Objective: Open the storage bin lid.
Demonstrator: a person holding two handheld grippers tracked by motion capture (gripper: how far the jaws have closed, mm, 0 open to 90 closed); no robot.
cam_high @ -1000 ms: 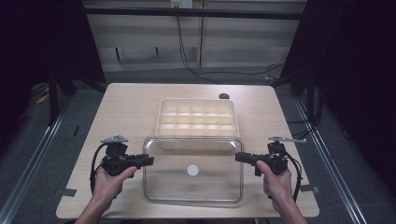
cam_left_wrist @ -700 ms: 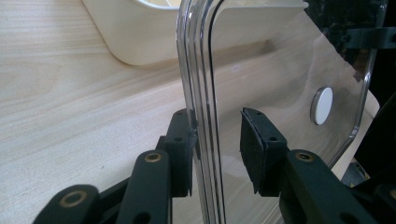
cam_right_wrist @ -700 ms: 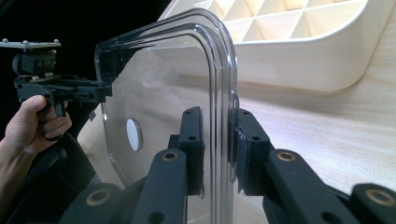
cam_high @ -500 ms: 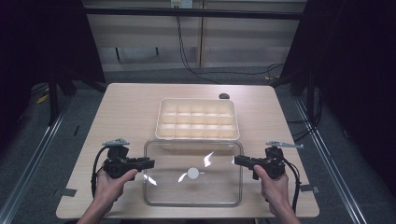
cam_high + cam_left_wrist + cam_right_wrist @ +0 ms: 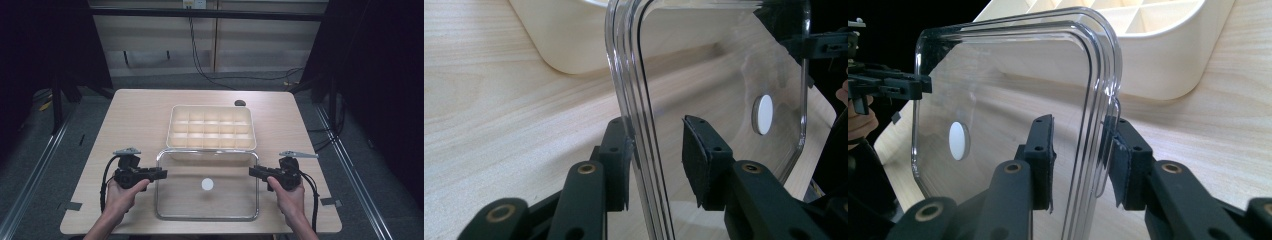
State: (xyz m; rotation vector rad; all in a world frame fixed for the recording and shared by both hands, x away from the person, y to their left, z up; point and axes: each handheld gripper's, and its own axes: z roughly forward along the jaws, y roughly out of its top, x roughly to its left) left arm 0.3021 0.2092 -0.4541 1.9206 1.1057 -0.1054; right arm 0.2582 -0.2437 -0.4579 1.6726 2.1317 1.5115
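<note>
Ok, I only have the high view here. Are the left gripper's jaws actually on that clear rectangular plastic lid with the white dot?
Observer: Yes. In the left gripper view, the left gripper is shut on the rim of the clear rectangular plastic lid.
Operator: And the right one?
Observer: The right gripper has the rim between its jaws, which have just been opening. A gap shows beside one pad.
Operator: Is that rim flat?
Observer: No, it is stepped in ridges, and it curves round a corner just beyond the jaws.
</note>
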